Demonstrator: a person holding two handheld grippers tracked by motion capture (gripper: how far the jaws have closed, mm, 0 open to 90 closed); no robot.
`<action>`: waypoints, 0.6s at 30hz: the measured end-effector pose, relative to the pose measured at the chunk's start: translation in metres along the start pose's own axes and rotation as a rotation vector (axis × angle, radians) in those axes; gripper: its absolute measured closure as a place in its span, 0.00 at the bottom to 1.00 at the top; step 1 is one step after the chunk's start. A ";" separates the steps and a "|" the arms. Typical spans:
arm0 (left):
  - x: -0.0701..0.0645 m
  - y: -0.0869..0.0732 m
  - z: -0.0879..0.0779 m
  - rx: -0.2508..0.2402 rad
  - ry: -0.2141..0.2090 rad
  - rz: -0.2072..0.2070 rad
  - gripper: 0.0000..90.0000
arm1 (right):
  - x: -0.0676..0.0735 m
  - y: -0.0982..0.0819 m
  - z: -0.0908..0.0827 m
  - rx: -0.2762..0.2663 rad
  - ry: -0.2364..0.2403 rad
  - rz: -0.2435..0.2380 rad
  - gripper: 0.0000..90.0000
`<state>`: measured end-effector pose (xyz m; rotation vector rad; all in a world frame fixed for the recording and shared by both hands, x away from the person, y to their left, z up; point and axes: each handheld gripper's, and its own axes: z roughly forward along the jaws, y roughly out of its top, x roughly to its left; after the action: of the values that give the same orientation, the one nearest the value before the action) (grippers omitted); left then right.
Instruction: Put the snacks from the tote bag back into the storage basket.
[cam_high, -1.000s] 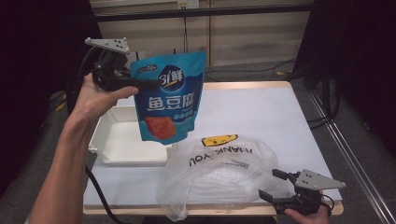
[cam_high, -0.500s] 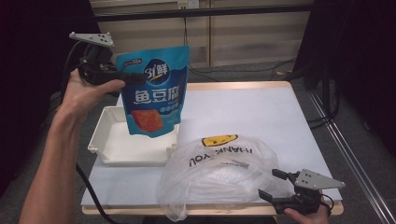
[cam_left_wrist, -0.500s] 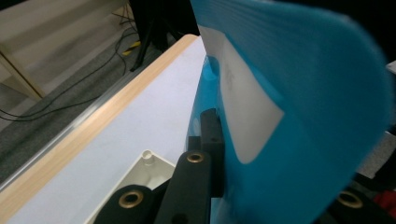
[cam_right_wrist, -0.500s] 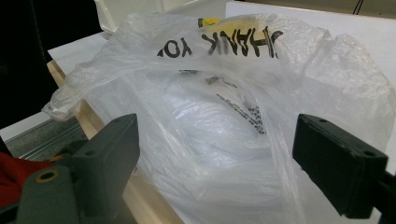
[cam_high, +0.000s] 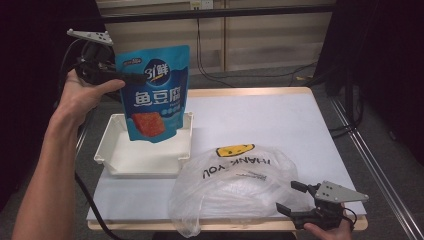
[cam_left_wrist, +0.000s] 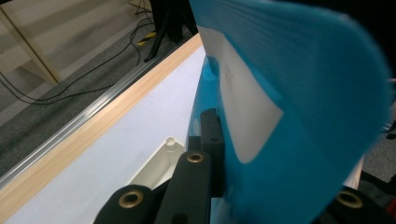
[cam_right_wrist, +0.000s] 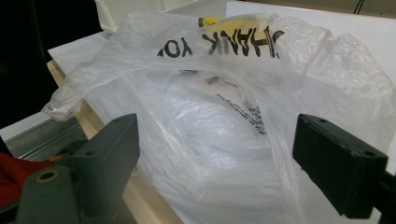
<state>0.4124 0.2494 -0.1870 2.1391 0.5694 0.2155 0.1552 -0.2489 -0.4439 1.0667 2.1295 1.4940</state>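
Your left gripper (cam_high: 117, 77) is clamped on the blue foil snack pouch (cam_high: 155, 95), which hangs long axis upright directly above the white plastic tray (cam_high: 145, 160) at the tabletop's left edge. Your right gripper (cam_high: 295, 197) rests wide apart, holding nothing, by the clear plastic bag (cam_high: 235, 187) near the front edge.

Even overhead light brightens the table (cam_high: 280, 125) against dark surroundings, while the close blue pouch (cam_left_wrist: 299, 107) blurs
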 end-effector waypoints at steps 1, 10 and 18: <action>0.002 -0.002 0.001 0.001 0.003 -0.002 1.00 | 0.000 0.000 0.000 -0.002 0.000 -0.003 0.16; 0.015 -0.016 0.020 0.012 0.019 -0.023 1.00 | 0.000 -0.001 0.000 0.001 0.002 0.004 0.16; 0.029 -0.030 0.037 -0.005 0.023 -0.044 1.00 | 0.001 -0.001 0.000 0.005 0.007 0.002 0.16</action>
<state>0.4419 0.2513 -0.2346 2.1197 0.6281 0.2165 0.1547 -0.2483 -0.4446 1.0668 2.1382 1.4964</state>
